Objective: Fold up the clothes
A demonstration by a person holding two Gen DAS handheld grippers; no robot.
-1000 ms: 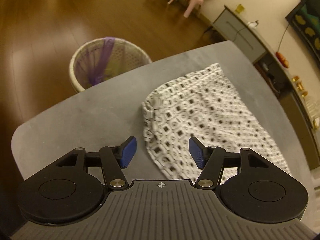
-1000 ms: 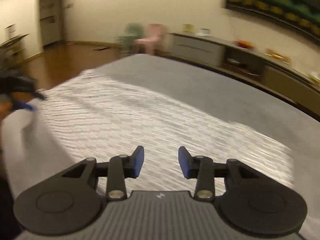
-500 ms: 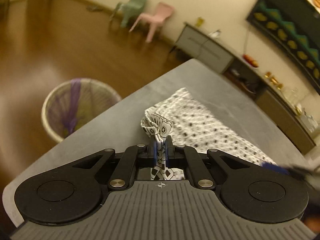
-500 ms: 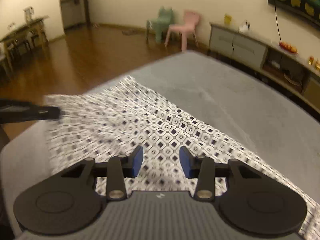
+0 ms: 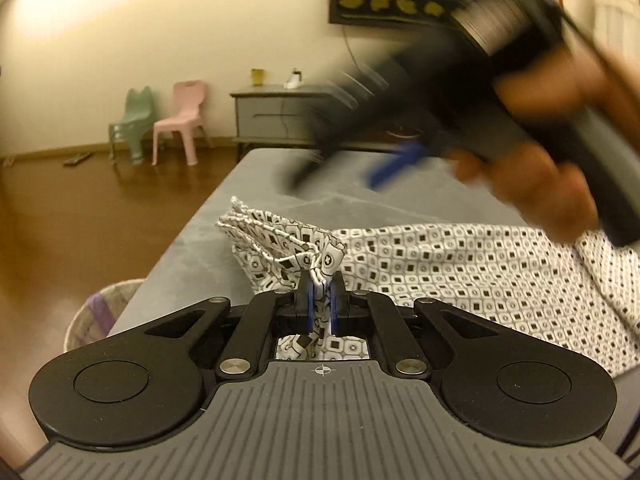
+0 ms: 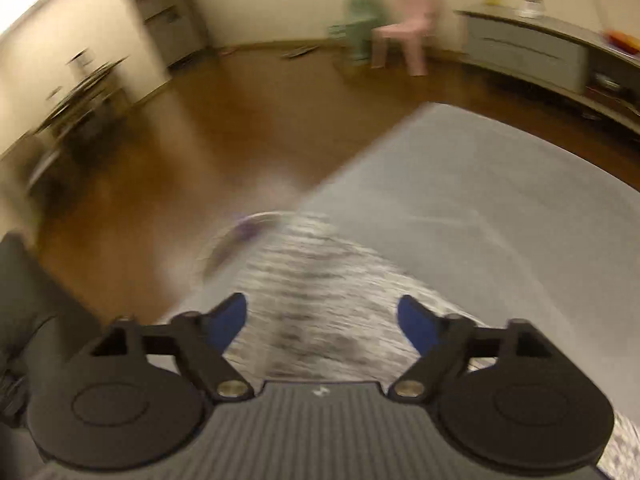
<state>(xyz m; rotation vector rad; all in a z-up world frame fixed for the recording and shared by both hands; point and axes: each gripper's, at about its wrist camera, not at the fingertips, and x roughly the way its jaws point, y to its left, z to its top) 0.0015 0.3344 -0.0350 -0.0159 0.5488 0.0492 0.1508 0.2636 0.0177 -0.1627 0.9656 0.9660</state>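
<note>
Right tool [image 6: 322,322] has just spread above cloth [image 5: 440,264]'s table-edge corner.

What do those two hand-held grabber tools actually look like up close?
Both look alike. The left gripper and right gripper each have a grey ribbed body with a small mark at its front edge, two black rounded wings with circular discs, black linkage arms with silver rivets, and blue pads on the fingertips. No cables or sleeves show clearly.
</note>
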